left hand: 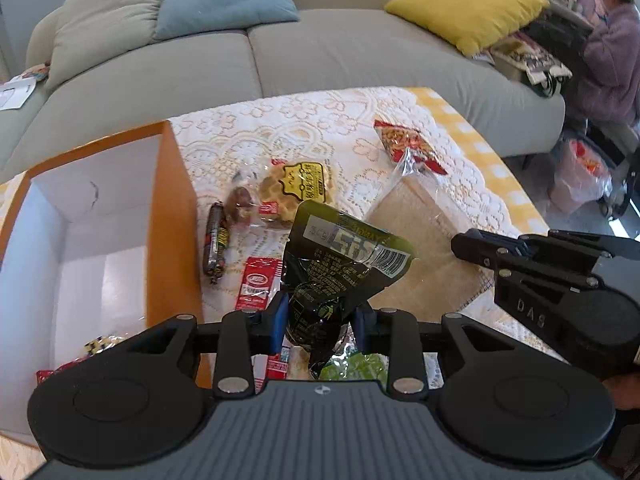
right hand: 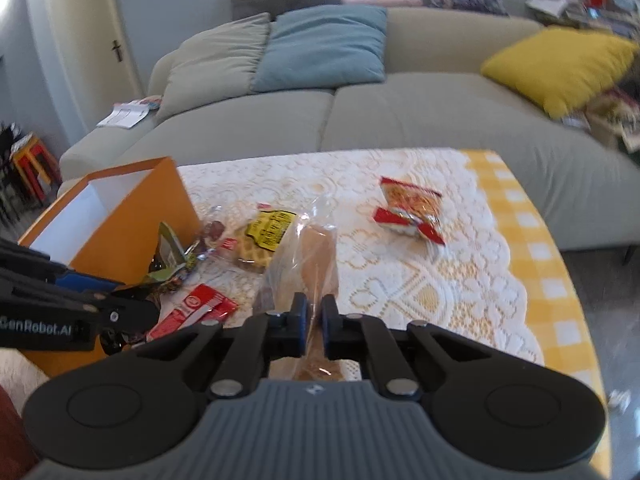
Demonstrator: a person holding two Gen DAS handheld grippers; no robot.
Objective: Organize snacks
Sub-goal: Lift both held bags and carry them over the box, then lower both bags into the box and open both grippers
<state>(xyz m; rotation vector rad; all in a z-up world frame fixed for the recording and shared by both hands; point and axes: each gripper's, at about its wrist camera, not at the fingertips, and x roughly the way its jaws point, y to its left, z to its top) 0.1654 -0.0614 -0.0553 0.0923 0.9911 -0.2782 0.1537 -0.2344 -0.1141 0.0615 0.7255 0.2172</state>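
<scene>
Between the blue pads of my left hand-held gripper (left hand: 320,320) sits a dark green snack pouch (left hand: 344,256), pinched at its lower end so that its long axis runs up and away from the jaws, barcode side toward the camera. It hangs clear of the tabletop (left hand: 248,136), with a crumpled light green wrapper (left hand: 356,366) showing just under the jaws.

My right hand-held gripper (right hand: 314,320) is pressed almost fully together on the clear plastic of a bag of bread (right hand: 316,252). The bag stretches straight ahead from the jaws, its twisted end pointing toward the sofa (right hand: 400,120).

Just to the left of the pouch stands the orange box (left hand: 172,220), open at the top and white inside, with a couple of packets already lying at its near end. I judge it the place for the snacks, so the coming move turns on one fact: the box lies to the left of both grippers, and my left one is much nearer to its rim. The pouch needs only a short swing left and over the orange wall; the bread has farther to travel and would cross the left hand's path.

On the lace cloth between them lie a waffle packet (left hand: 298,192), a dark sausage stick (left hand: 216,244) and a red sachet (left hand: 256,284); a red cracker packet (left hand: 408,146) sits well apart, farther back.
</scene>
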